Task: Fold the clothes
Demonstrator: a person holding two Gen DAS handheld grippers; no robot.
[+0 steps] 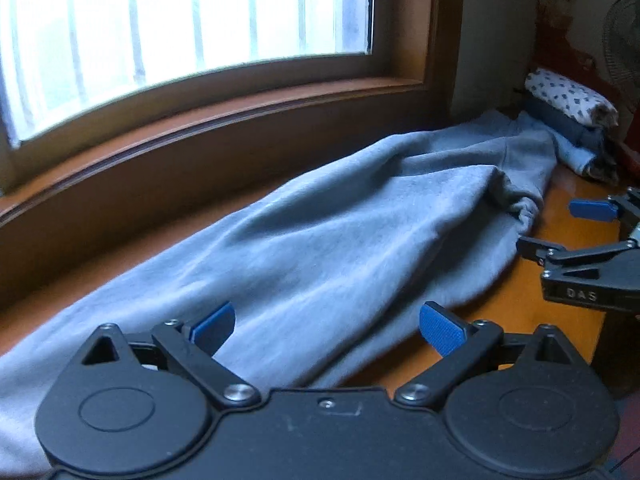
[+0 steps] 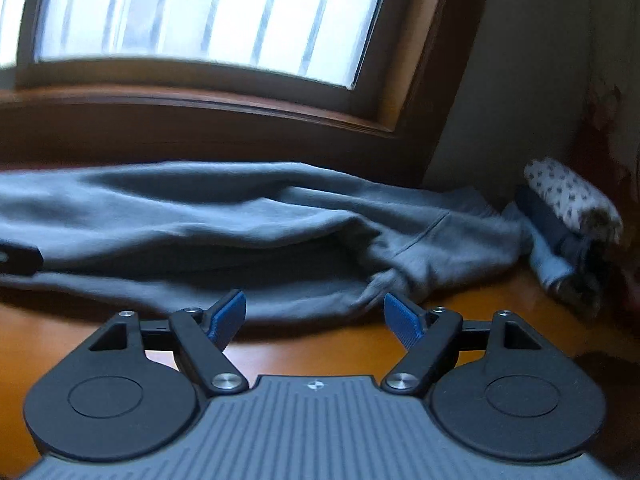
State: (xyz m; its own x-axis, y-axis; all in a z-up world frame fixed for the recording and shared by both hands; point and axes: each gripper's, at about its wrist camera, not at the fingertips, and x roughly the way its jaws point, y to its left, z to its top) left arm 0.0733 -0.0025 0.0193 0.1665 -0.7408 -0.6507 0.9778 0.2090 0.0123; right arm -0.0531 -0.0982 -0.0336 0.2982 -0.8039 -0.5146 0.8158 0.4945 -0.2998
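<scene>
Left gripper [image 1: 327,330] jaws spread wide, empty, grey sweatshirt [image 1: 320,240] lying directly ahead between them on the tabletop [image 1: 520,308]. Right gripper [image 2: 316,320] also gaping, nothing in it, the bunched cuff [image 2: 384,280] just beyond its jaws. Soft, limp, light fabric; will sag. Best pinched at hem or cuff edges. Folded stack [image 1: 572,120] far right of jaws.

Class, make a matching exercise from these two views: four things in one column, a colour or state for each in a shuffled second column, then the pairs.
1 garment
2 folded pile
3 table
4 left gripper

A orange-brown wood
B jaws open, empty
C stacked in the corner
D grey-blue, lying unfolded

Pairs: 1-D, 2-C, 3-A, 4-B
</scene>
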